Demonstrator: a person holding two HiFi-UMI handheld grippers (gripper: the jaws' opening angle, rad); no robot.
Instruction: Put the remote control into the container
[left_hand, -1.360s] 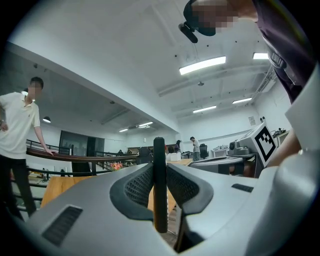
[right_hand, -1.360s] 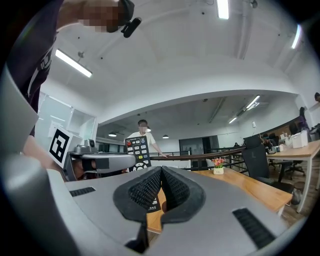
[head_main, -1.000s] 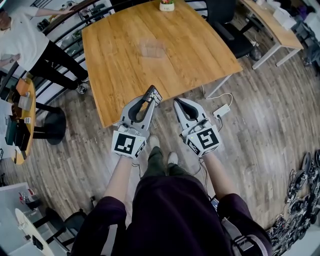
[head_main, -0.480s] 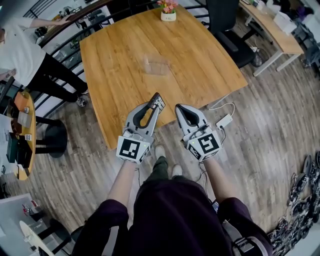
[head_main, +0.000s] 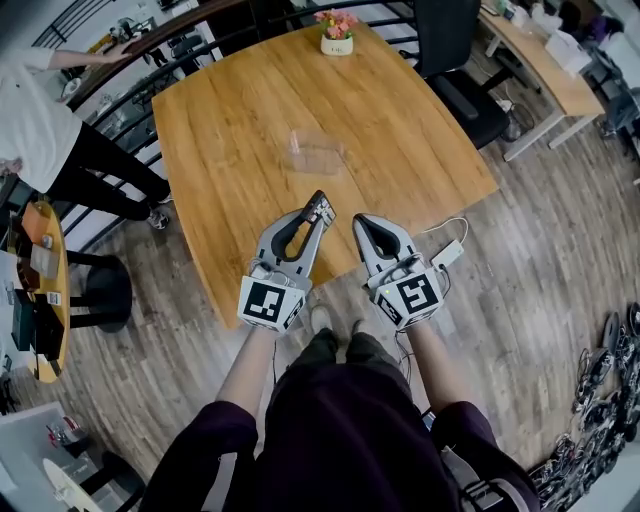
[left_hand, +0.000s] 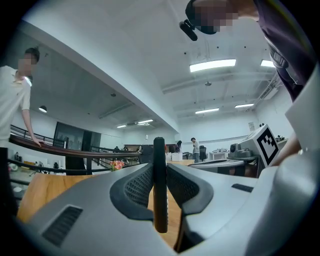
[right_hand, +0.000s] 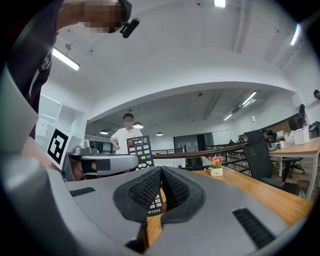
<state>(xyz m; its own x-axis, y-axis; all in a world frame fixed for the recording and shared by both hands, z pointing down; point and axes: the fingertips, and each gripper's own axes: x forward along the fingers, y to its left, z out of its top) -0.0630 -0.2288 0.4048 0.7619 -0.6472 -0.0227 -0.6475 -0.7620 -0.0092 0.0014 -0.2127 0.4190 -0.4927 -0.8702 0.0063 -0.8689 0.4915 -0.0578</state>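
The black remote control is clamped in my left gripper, its button end sticking out past the jaw tips over the near edge of the wooden table. In the left gripper view the remote stands edge-on between the pads. From the right gripper view its button face shows above the left gripper. My right gripper hangs beside it, shut and empty, its tips meeting. The clear plastic container sits mid-table, well beyond both grippers.
A small flower pot stands at the table's far edge. A black office chair is at the far right. A person in white stands by the railing on the left. A power strip lies on the floor.
Both grippers and I have come closer to the table; the remote's tip now reaches over its near edge. The grip on the remote is unchanged and the right gripper stays shut.
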